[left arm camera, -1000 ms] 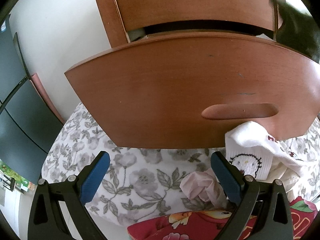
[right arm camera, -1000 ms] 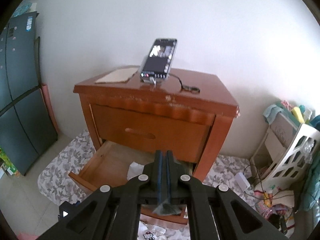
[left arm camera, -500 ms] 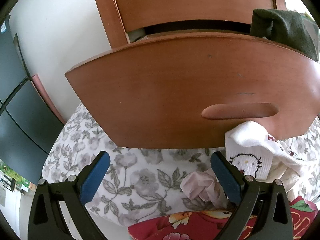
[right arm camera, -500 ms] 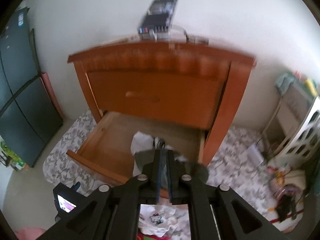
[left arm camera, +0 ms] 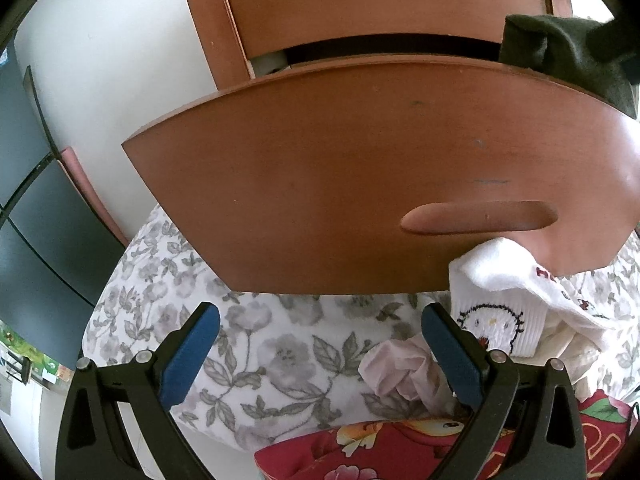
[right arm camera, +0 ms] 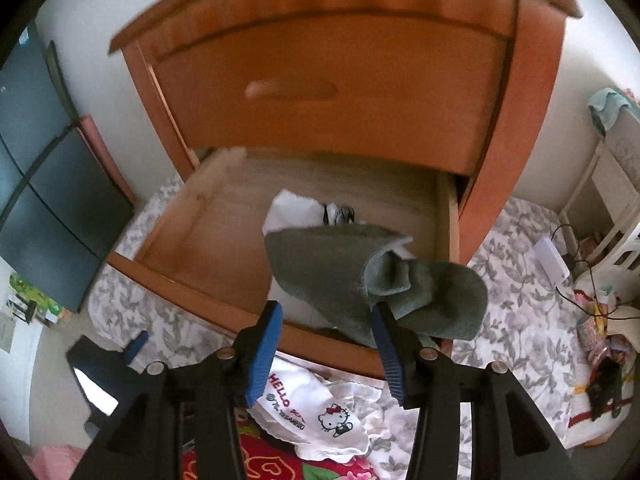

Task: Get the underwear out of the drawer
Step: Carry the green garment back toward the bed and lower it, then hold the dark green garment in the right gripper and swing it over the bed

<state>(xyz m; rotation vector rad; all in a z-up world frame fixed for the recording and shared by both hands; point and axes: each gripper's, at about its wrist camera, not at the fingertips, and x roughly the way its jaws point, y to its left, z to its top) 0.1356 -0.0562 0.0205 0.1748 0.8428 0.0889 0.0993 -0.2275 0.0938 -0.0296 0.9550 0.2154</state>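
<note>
The right gripper (right arm camera: pixel 326 334) hangs over the front edge of the pulled-out wooden drawer (right arm camera: pixel 188 276), its jaws opening; a dark green garment (right arm camera: pixel 340 276) drapes against the right pad, no longer pinched. More white and dark clothing (right arm camera: pixel 298 210) lies inside the drawer near its back wall. The left gripper (left arm camera: pixel 320 334), spread wide and empty, points at the floral sheet (left arm camera: pixel 280 360) below the drawer front, beside cartoon-printed white underwear (left arm camera: pixel 496 320).

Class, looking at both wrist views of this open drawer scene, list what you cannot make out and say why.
- Left wrist view: the open drawer's inside, hidden by its own front panel.
- Right wrist view: what lies under the dark green cloth draped on one finger of the opening right gripper.
- Right wrist view: the top drawer's handle, blurred.
</note>
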